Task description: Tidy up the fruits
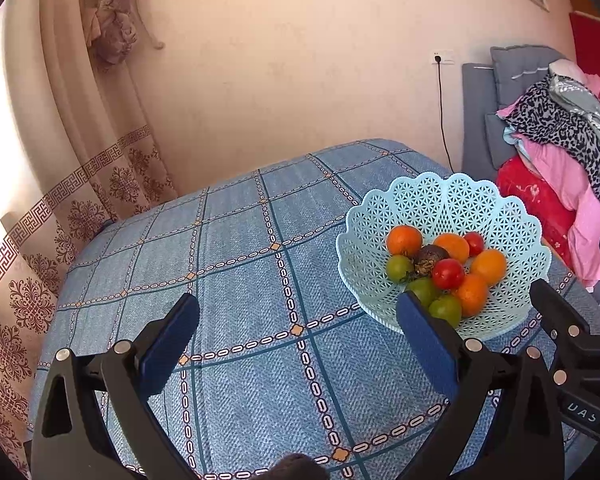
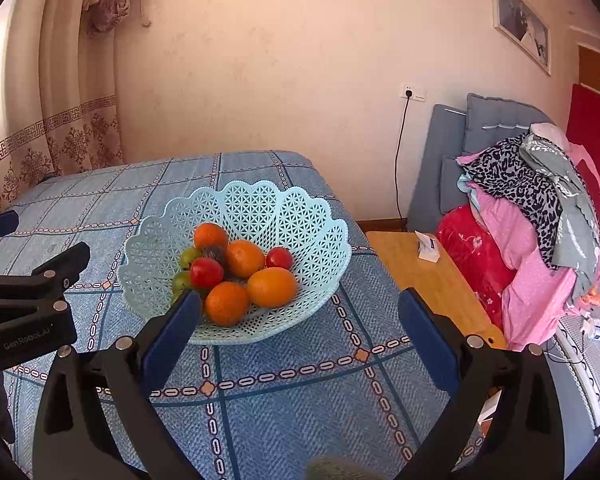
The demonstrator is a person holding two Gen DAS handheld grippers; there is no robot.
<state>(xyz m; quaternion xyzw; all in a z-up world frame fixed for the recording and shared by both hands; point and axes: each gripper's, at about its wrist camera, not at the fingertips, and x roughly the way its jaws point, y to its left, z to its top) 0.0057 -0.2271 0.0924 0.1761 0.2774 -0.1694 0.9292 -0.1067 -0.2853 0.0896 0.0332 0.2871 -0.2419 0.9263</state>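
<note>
A pale blue lattice basket stands on the blue checked tablecloth. It holds several fruits: oranges, red tomatoes, green fruits and a dark brown one. My left gripper is open and empty, hovering left of and in front of the basket. My right gripper is open and empty, hovering just in front of the basket, its left finger overlapping the rim.
A wooden side table with a small white box stands right of the table. Beyond it lies a pile of bedding and clothes. A curtain hangs at the left, a wall behind.
</note>
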